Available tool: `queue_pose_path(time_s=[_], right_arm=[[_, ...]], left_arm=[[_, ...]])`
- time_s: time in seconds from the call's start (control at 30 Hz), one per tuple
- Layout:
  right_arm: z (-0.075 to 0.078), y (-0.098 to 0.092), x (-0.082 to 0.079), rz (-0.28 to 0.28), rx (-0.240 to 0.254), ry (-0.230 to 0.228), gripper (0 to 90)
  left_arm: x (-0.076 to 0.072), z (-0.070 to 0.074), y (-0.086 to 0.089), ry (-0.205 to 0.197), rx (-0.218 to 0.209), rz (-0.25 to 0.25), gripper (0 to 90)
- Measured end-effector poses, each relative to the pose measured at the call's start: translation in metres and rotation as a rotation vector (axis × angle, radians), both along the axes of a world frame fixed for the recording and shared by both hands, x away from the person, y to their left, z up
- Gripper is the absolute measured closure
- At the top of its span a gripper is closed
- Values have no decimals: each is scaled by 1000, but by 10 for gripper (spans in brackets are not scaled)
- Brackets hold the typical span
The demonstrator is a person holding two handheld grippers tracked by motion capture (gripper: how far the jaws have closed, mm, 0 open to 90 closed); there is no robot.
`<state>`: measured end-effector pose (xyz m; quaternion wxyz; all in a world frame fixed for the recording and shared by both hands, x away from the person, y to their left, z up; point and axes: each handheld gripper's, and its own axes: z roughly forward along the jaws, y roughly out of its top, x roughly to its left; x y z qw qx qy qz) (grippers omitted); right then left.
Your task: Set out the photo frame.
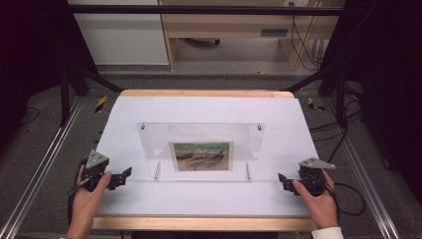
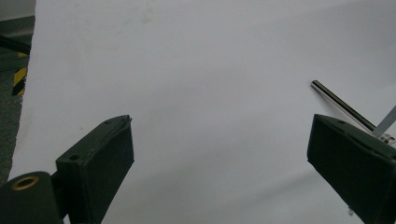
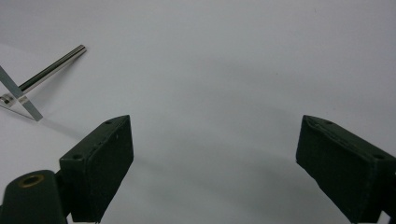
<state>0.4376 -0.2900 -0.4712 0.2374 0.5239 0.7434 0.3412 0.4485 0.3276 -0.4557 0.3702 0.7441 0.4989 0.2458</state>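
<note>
A white-covered counter [image 1: 209, 199] is seen amid dark framing. A clear frame [image 1: 201, 149] with a picture is stood centrally. At nine o'clock the left hand-held gripper [image 1: 124, 177], at three the right hand-held gripper [image 1: 283, 180], both held apart, empty.

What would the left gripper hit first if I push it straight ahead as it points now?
Probably the clear picture frame: the left gripper points right, toward its lower left corner and metal support rod. Depth is unclear, so it may slide along the white table cover first.
</note>
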Motion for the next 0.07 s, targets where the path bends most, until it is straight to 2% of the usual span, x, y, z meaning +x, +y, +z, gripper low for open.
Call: queue_pose_path(time_s=[0.07], right_arm=[[0, 0, 0, 1, -1, -1, 118]], left_arm=[[0, 0, -1, 4, -1, -5, 69]])
